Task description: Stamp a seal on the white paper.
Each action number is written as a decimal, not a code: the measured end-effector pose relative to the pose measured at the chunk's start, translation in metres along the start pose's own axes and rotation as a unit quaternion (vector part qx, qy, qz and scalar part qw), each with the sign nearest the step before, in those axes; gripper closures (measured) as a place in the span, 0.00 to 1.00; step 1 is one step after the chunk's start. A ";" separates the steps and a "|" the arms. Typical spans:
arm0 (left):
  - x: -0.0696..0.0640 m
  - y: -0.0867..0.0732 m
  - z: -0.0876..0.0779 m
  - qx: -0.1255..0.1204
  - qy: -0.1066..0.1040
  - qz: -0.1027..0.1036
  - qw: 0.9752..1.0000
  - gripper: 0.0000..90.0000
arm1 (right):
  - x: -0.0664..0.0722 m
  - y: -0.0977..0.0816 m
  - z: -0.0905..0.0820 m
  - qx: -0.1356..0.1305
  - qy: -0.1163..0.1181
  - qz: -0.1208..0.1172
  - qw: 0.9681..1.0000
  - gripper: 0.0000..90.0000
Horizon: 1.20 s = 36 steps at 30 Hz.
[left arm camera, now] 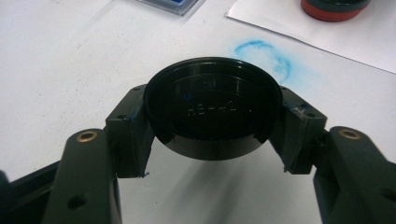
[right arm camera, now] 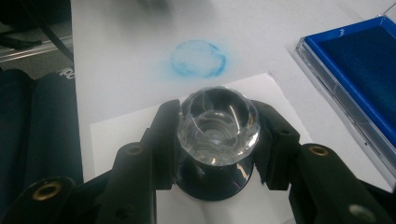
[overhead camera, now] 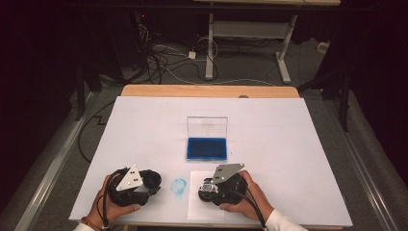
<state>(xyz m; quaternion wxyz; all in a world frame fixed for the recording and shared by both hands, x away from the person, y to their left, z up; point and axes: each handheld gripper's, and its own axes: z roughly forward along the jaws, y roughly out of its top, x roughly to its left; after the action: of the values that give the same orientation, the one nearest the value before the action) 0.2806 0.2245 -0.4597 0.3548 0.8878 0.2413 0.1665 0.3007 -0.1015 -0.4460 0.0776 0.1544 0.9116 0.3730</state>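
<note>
I have the left gripper (left arm camera: 212,140) clamped on a round black cap (left arm camera: 212,109), its hollow side facing the camera, just above the white table (overhead camera: 144,130). The right gripper (right arm camera: 217,154) is clamped on a stamp (right arm camera: 218,126) by its clear faceted knob, base down on a white sheet of paper (overhead camera: 197,207). A blue ring-shaped smudge (overhead camera: 179,186) lies between the two grippers, and the open blue ink pad (overhead camera: 207,148) sits just beyond the paper.

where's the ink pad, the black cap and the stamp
ink pad (overhead camera: 207,148): high view, on its blue felt
black cap (left arm camera: 212,105): left gripper view, on its inner face, between the jaws
stamp (right arm camera: 218,125): right gripper view, on its clear knob, between the jaws
</note>
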 end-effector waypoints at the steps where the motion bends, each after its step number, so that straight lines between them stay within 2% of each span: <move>1: 0.000 0.000 0.000 0.000 0.000 0.000 1.000 0.41 | 0.000 0.000 0.000 0.000 0.000 0.001 1.000 0.63; 36: -0.001 0.000 0.001 0.001 -0.002 0.001 1.000 0.41 | 0.000 -0.001 0.001 0.002 0.003 0.005 1.000 0.63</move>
<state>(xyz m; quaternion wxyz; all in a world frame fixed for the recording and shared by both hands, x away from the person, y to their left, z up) 0.2803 0.2234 -0.4600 0.3538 0.8887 0.2404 0.1650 0.3011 -0.1014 -0.4475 0.0723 0.1580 0.9116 0.3725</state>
